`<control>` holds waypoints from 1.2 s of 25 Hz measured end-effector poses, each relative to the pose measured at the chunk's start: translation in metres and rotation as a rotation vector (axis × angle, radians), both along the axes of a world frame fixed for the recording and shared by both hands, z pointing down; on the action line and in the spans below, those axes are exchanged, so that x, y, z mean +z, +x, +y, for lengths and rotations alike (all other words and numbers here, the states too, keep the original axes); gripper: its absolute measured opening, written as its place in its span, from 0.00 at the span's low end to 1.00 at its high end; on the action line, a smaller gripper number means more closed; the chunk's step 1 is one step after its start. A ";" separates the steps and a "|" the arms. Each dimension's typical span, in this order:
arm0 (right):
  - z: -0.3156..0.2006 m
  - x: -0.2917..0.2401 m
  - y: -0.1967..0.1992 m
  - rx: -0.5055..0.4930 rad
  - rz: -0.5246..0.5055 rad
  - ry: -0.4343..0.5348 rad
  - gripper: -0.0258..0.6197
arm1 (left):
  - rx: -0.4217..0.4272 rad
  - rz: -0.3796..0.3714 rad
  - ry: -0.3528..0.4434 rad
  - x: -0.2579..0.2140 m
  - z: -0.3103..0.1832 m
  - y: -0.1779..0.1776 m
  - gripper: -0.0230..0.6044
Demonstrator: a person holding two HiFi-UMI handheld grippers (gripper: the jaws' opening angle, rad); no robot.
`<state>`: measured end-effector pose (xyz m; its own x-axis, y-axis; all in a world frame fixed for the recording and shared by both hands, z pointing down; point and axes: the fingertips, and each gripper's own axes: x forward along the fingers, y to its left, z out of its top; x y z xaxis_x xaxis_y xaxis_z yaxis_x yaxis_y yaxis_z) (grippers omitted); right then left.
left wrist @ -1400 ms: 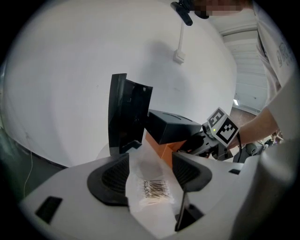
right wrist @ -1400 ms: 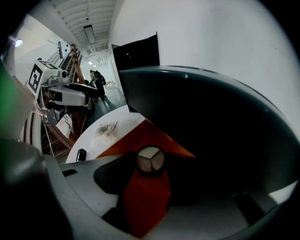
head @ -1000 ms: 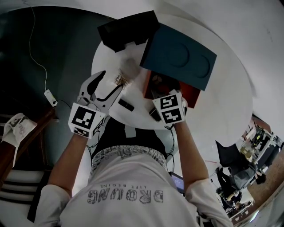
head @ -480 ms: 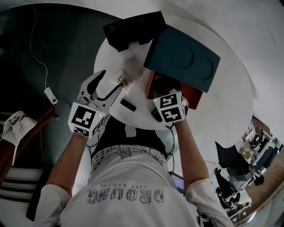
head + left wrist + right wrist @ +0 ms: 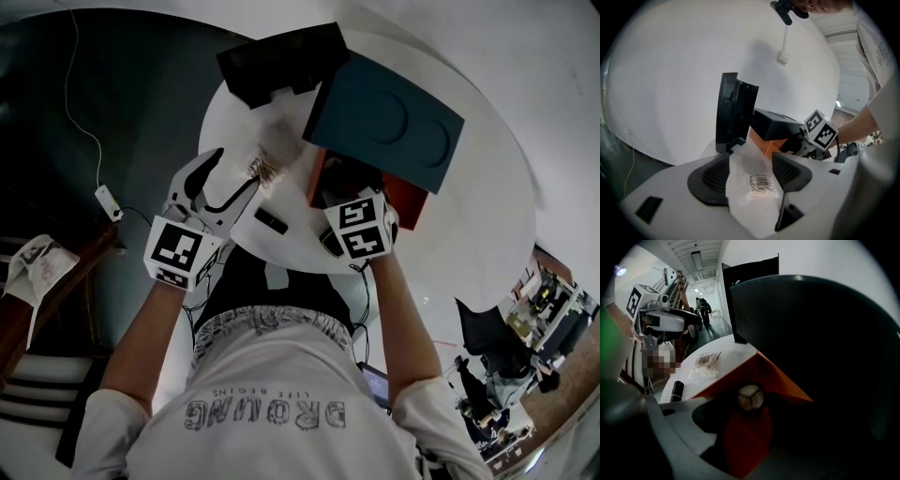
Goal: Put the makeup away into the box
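Note:
My left gripper (image 5: 239,173) rests open at the table's left. A clear plastic bag (image 5: 757,183) with a barcode label lies between its jaws, and the pads (image 5: 712,176) stand off it. My right gripper (image 5: 750,425) points down into the orange box (image 5: 759,369). Its jaws have just been opening. A round compact (image 5: 750,398) with a three-part pale top lies on the box floor between them, with neither jaw pressing on it. A small black tube (image 5: 270,222) lies on the table between the two grippers. The box's dark blue lid (image 5: 384,117) hangs over its far side.
The round white table (image 5: 450,234) carries everything, and its edge lies just below both grippers. A black open case (image 5: 281,61) stands at the far side, behind the bag. A cable and a small white plug (image 5: 106,204) lie on the dark floor to the left.
The head view shifts a little. Both grippers, the bag and the black tube stay where they were.

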<state>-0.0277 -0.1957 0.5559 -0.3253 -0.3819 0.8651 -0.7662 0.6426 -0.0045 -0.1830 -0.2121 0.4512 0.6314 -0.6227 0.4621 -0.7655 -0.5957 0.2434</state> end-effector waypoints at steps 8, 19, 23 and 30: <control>0.009 -0.014 -0.003 0.020 -0.011 0.033 0.43 | 0.009 -0.003 0.019 -0.006 0.014 -0.003 0.51; 0.027 -0.033 0.005 0.050 -0.029 0.083 0.42 | 0.022 -0.011 0.029 -0.011 0.041 0.001 0.51; 0.034 -0.039 0.008 0.065 -0.039 0.099 0.42 | 0.035 -0.014 0.026 -0.010 0.053 0.004 0.51; 0.051 -0.049 0.012 0.099 -0.038 0.118 0.42 | 0.082 -0.026 0.016 -0.002 0.076 0.005 0.51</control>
<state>-0.0161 -0.1443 0.5073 -0.3131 -0.5120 0.7999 -0.8264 0.5619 0.0361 -0.1778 -0.1364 0.4490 0.6686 -0.5767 0.4695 -0.7197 -0.6607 0.2134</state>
